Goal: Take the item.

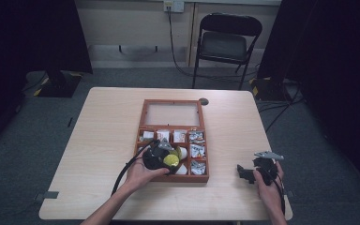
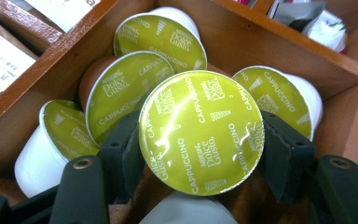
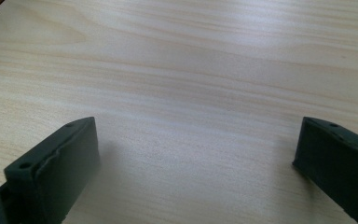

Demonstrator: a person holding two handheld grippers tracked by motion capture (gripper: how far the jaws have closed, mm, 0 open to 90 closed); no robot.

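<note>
A coffee capsule with a yellow-green foil lid [image 2: 201, 132] sits between the two black jaws of my left gripper [image 2: 200, 154], and the pads press on its sides. Several more capsules [image 2: 128, 88] lie beneath it in one compartment of a wooden box [image 1: 143, 123]. In the high view the left gripper [image 1: 166, 157] hovers over the box's front compartments with the yellow lid [image 1: 171, 161] showing. My right gripper [image 1: 249, 173] rests near the table's front right, its jaws wide apart over bare wood [image 3: 191, 93] with nothing between them.
The box's hinged lid with a clear pane [image 1: 172, 114] lies flat behind it. Other compartments hold white packets [image 1: 179, 136] and foil sachets [image 1: 197, 150]. A small dark disc [image 1: 203, 101] sits by the lid's far corner. A folding chair [image 1: 225, 44] stands beyond the table.
</note>
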